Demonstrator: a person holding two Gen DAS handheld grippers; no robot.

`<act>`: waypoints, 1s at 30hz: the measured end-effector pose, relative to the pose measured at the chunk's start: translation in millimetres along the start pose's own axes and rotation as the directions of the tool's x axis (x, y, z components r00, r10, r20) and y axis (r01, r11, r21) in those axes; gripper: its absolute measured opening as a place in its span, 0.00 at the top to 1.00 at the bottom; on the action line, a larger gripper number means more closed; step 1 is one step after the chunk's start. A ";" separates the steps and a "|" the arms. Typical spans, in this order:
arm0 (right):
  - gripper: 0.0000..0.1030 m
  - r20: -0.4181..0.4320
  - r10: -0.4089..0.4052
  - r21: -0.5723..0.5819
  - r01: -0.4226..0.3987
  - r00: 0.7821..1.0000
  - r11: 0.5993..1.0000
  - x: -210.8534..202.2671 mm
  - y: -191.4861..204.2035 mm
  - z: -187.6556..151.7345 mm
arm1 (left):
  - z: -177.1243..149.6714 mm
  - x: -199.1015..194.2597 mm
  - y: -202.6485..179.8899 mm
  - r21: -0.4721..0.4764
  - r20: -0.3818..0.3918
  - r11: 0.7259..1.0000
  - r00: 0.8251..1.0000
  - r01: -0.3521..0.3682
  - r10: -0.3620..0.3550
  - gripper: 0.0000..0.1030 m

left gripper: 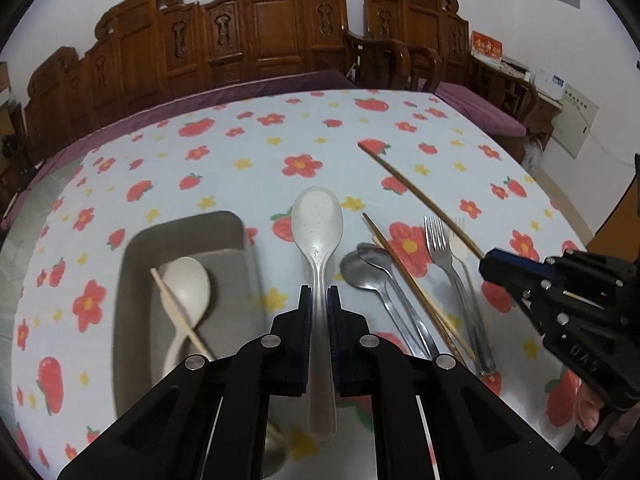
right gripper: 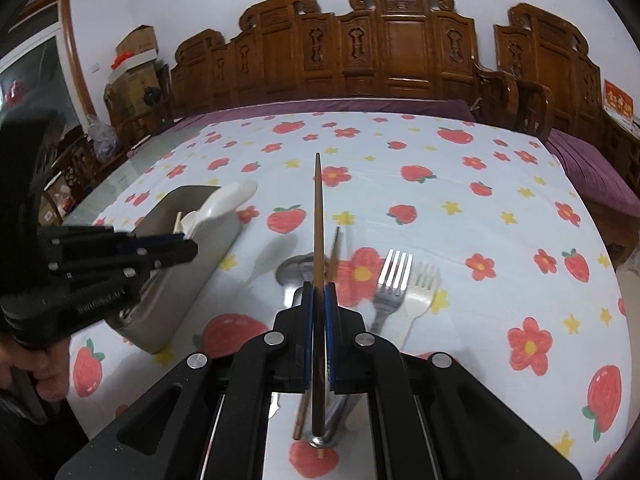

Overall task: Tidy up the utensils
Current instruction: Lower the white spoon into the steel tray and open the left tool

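Observation:
My left gripper (left gripper: 319, 300) is shut on the handle of a translucent plastic spoon (left gripper: 317, 216), held just right of the grey utensil tray (left gripper: 136, 256). The tray holds a cream spoon (left gripper: 186, 288) and a pale chopstick (left gripper: 180, 312). My right gripper (right gripper: 319, 300) is shut on a brown chopstick (right gripper: 317, 208), which also shows in the left wrist view (left gripper: 416, 196), lifted above the table. On the cloth lie metal spoons (left gripper: 364, 268), more chopsticks (left gripper: 404, 276), a metal fork (right gripper: 390, 280) and a white plastic fork (right gripper: 422, 292).
The table has a white cloth with red flowers and strawberries (left gripper: 260, 152). Carved wooden benches with purple cushions (right gripper: 400, 52) stand behind the table. Boxes (right gripper: 136, 60) are stacked at the far left.

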State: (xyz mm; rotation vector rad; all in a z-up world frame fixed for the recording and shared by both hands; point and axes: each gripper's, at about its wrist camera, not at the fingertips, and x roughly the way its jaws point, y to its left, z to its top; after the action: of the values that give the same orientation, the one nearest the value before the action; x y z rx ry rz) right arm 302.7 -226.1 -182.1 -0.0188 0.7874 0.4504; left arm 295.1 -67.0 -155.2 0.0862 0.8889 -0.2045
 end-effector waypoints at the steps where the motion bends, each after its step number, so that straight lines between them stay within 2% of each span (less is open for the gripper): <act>1: 0.94 0.001 0.002 -0.006 -0.002 1.000 1.000 -0.5 2.6 0.0 | -0.1 -2.9 2.6 -0.002 0.004 1.000 1.000 0.000 0.000 0.93; 14: 0.94 -0.013 0.020 -0.077 -0.021 1.000 0.997 1.3 33.0 -5.7 | -8.0 -19.7 38.6 -0.022 0.018 0.999 0.999 -0.033 0.033 0.93; 21: 0.94 -0.023 0.015 -0.083 -0.017 1.000 0.996 3.5 34.7 -8.8 | -18.6 -1.7 64.7 -0.049 -0.028 0.997 0.998 -0.066 0.065 0.93; 30: 0.94 -0.036 0.020 -0.091 -0.023 0.999 0.996 9.4 38.1 -8.6 | -31.9 21.8 87.6 -0.100 -0.075 0.992 0.995 -0.079 0.071 0.93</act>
State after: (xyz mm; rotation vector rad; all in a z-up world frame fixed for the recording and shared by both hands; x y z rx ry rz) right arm 287.5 -189.6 -189.0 -0.1036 0.8017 0.5070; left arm 302.8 20.6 -193.1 0.0313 0.9636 -0.0856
